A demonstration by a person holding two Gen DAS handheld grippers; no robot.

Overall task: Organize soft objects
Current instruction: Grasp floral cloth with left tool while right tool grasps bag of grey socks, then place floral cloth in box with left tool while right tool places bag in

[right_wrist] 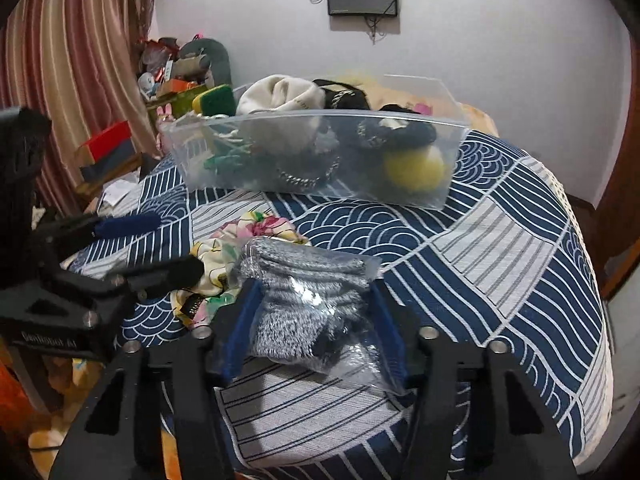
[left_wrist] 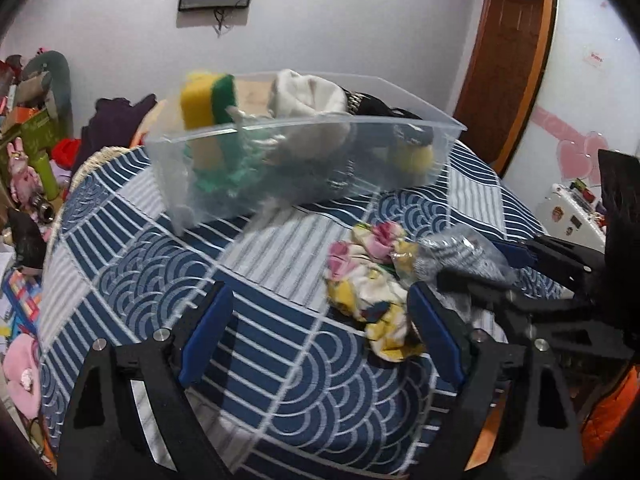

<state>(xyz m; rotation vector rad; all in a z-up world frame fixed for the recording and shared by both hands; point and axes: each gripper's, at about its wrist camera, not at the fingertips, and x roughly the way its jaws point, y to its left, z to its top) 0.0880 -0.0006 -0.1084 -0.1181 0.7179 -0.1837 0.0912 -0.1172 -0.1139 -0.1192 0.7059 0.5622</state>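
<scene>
the surface point(right_wrist: 500, 216), a round top under a blue-and-white patterned cloth, carries all task items within reach of both tools. the clear plastic bin point(right_wrist: 400, 196) stands well ahead of both sets of jaws at the far side; it is the evident collection point, already holding a yellow-green sponge point(left_wrist: 206, 98), a cream knit item point(right_wrist: 280, 94), dark items and a yellow ball point(right_wrist: 414, 168). its open top faces up, so items can be dropped in from above.

the bagged grey socks point(right_wrist: 304, 300) lie between the jaws of the right gripper point(right_wrist: 316, 312), one blue pad on each side of the bag. the jaws stand close around the bag; whether they press it cannot be told. the placement suggests a grasp in preparation for transfer to the bin.

the floral cloth point(left_wrist: 372, 280) lies crumpled just left of the bag, ahead and right of the left gripper point(left_wrist: 320, 332). its jaws are spread wide and hold nothing, apparently positioned to take the cloth.
</scene>
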